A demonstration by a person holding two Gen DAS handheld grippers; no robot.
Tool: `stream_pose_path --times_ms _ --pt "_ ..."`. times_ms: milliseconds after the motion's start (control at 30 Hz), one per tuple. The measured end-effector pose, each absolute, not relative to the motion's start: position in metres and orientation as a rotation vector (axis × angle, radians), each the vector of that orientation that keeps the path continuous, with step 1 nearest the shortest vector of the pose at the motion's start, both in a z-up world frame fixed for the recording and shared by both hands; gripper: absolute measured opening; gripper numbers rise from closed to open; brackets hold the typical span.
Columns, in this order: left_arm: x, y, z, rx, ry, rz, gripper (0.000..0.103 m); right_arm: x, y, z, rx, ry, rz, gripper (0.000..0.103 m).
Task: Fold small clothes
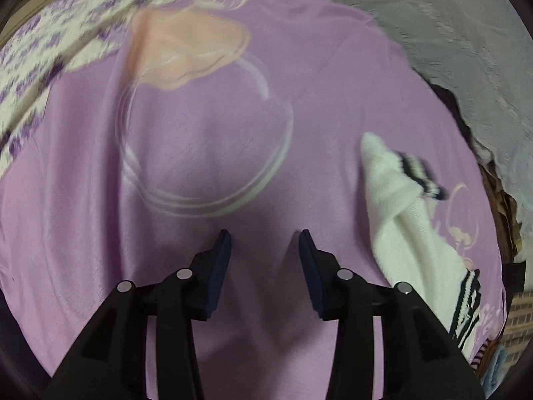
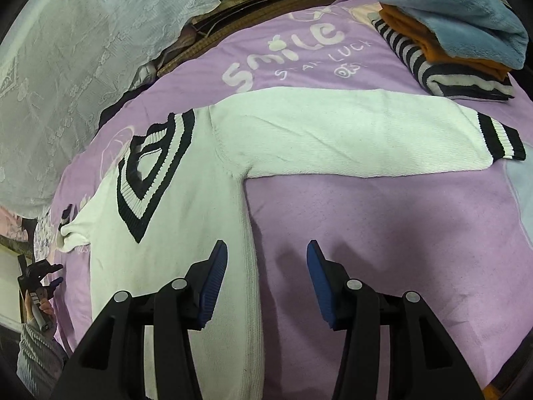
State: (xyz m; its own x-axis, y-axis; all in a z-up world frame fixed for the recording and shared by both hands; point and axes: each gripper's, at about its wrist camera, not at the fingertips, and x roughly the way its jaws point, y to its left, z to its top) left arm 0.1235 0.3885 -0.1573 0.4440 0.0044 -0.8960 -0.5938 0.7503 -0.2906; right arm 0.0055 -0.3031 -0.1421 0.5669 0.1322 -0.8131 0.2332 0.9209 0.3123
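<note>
A white knit sweater (image 2: 186, 206) with black-striped V-neck and cuffs lies flat on the purple blanket (image 2: 383, 233). One sleeve (image 2: 349, 136) stretches out to the right. My right gripper (image 2: 266, 250) is open just above the sweater's side edge, its left finger over the knit and its right finger over bare blanket. In the left wrist view my left gripper (image 1: 265, 236) is open over bare blanket (image 1: 206, 140), holding nothing. The sweater's other sleeve (image 1: 396, 200) lies crumpled to its right. The left gripper (image 2: 50, 276) also shows small at the far left, in a grey-sleeved hand.
A stack of folded clothes (image 2: 449, 33), blue fleece over orange over black-and-white stripes, sits at the blanket's far right corner. A white lace cover (image 2: 83, 66) borders the blanket on the left. A purple-flowered cloth (image 1: 50, 50) and a grey cover (image 1: 449, 33) edge the blanket in the left wrist view.
</note>
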Motion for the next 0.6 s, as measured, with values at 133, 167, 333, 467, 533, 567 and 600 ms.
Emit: stream_pose_path --times_ms 133,167,333,467,533,567,600 --pt "0.152 0.341 -0.123 -0.417 0.995 0.315 0.063 0.004 -0.303 -0.142 0.423 0.974 -0.074 0.051" --pt "0.163 0.327 -0.116 -0.34 0.985 0.316 0.073 0.004 -0.304 -0.142 0.421 0.975 -0.074 0.051" --pt "0.217 0.279 -0.111 -0.019 0.992 0.341 0.076 -0.002 -0.305 -0.145 0.418 0.986 -0.096 0.052" --pt "0.25 0.263 -0.135 0.125 1.088 0.361 0.076 -0.009 -0.31 -0.145 0.436 0.979 -0.125 0.052" --pt "0.246 0.266 -0.137 0.12 1.087 0.354 0.067 -0.011 -0.312 -0.144 0.441 0.975 -0.135 0.052" --pt "0.244 0.267 -0.136 0.109 1.075 0.347 0.056 -0.011 -0.312 -0.144 0.441 0.973 -0.138 0.052" --pt "0.241 0.27 -0.137 0.095 1.07 0.341 0.039 -0.011 -0.312 -0.144 0.438 0.973 -0.14 0.052"
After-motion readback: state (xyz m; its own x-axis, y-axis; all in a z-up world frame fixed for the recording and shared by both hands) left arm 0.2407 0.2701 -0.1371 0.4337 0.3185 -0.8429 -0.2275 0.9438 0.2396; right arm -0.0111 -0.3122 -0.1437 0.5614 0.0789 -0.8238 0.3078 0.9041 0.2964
